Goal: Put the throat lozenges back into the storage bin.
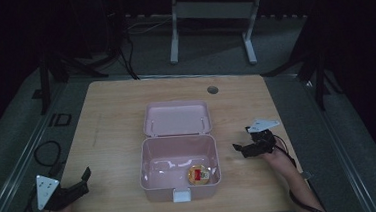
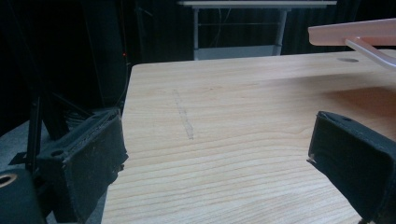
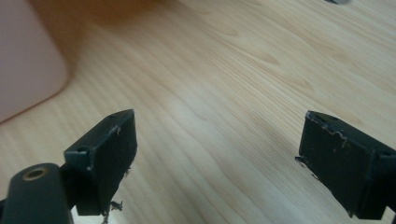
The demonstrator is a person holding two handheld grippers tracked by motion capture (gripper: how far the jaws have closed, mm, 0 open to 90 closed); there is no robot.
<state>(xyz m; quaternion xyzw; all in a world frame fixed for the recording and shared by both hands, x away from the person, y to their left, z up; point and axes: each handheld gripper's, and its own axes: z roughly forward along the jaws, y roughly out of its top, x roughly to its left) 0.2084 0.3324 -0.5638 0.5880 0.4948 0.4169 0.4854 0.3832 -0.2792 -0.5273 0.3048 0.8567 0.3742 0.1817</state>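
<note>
I read this as a lab or recording room, not a home. My wooden table (image 1: 126, 110) stands alone on grey carpet (image 1: 17, 123), with black curtains (image 1: 20, 27) closing off the back and sides. Behind it I see the white frame of 1 more desk (image 1: 209, 14), dark stands (image 1: 48, 75) and loose cables (image 1: 46, 151) on the floor.

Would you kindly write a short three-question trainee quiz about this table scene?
1. True or false: the hinged lid of the pink plastic box lies open.
2. What lies inside the box? A) a round yellow-lidded cup B) a spoon C) nothing
3. Fill in: the left gripper and right gripper are both ____.

Key: 1 true; 2 A, near its front right corner; 3 open, holding nothing.
</note>
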